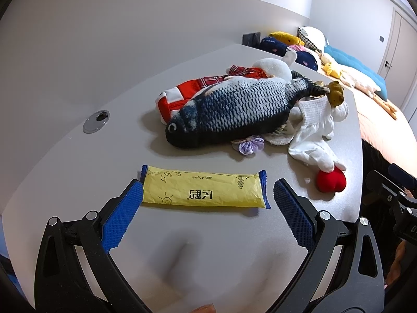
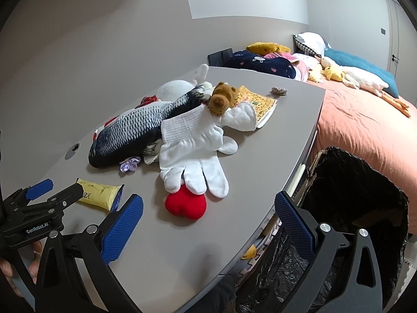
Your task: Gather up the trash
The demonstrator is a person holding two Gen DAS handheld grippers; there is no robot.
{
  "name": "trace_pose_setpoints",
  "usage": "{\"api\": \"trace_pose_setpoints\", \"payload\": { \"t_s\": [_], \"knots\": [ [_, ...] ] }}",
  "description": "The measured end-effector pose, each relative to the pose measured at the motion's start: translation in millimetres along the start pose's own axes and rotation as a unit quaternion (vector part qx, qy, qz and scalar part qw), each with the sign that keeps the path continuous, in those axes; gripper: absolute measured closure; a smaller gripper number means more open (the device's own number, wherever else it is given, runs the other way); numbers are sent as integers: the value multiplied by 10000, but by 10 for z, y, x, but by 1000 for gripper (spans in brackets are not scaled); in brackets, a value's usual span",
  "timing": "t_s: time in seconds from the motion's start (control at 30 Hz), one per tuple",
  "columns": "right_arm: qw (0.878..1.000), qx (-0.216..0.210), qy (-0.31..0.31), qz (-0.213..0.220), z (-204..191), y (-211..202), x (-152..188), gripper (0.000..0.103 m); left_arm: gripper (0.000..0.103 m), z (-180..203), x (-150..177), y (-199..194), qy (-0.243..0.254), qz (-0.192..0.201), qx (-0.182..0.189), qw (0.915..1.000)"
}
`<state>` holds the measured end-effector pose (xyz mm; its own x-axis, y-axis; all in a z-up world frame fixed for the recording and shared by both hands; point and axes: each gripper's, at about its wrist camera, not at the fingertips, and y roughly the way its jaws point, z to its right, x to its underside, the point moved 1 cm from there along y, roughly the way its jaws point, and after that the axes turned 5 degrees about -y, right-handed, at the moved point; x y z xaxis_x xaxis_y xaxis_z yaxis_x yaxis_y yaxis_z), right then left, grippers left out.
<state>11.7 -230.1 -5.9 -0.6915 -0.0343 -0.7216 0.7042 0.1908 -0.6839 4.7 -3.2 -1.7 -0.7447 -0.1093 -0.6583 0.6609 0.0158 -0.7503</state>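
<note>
A yellow wrapped packet with blue ends lies flat on the grey table. My left gripper is open, its blue pads on either side of the packet's near edge, not touching it. The packet also shows in the right wrist view, partly hidden by the left gripper. My right gripper is open and empty, low over the table's front right edge. A bin lined with a black bag stands beside the table, below its right edge. A yellow printed wrapper lies further back.
A pile sits mid-table: a plush fish, a white glove, a red heart plush, a small brown bear, a purple fabric flower, red plaid cloth. A cable grommet sits at left. A bed stands right.
</note>
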Motion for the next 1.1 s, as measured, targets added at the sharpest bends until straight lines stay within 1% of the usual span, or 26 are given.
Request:
{"api": "trace_pose_setpoints", "payload": {
  "t_s": [0.1, 0.23, 0.33, 0.43, 0.5, 0.57, 0.7, 0.73, 0.8, 0.87, 0.97, 1.07, 1.1],
  "knots": [
    [10000, -6, 14, -19, 13, 20, 11, 3, 6, -5, -3, 11, -1, -47, -2, 10000],
    [9998, -205, 20, 23, 25, 34, 39, 3, 6, -17, 5, 39, -22, -84, 39, 10000],
    [9997, -208, -114, 38, -11, 62, 67, 3, 6, -11, 19, 70, 7, -123, 45, 9999],
    [9992, -361, -175, -14, -44, 113, 113, 3, 6, -9, 46, 105, 39, -170, 52, 9998],
    [9984, -533, -183, -47, -62, 139, 142, 11, 6, -9, 66, 124, 36, -228, 100, 9997],
    [9976, -658, -168, -106, -75, 172, 163, 22, 6, -8, 79, 135, 49, -259, 103, 9996],
    [9962, -827, -91, -262, -83, 292, 193, 29, 6, -33, 76, 153, 10, -216, 108, 9997],
    [9959, -846, -83, -300, -85, 328, 205, 33, 6, -36, 77, 160, -6, -236, 133, 9996],
    [9956, -862, -76, -348, -90, 380, 220, 35, 6, -39, 90, 207, -11, -335, 131, 9994],
    [9955, -870, -96, -362, -105, 435, 221, 36, 6, -55, 112, 266, -93, -436, 128, 9989],
    [9963, -777, -180, -327, -135, 511, 208, 36, 6, -103, 130, 387, -379, -724, 256, 9963],
    [9968, -698, -262, -298, -164, 582, 183, 36, 6, -176, 130, 473, -773, -889, 272, 9927],
    [9968, -687, -277, -286, -172, 600, 170, 36, 6, -216, 118, 493, -995, -918, 295, 9904]
  ]
}}
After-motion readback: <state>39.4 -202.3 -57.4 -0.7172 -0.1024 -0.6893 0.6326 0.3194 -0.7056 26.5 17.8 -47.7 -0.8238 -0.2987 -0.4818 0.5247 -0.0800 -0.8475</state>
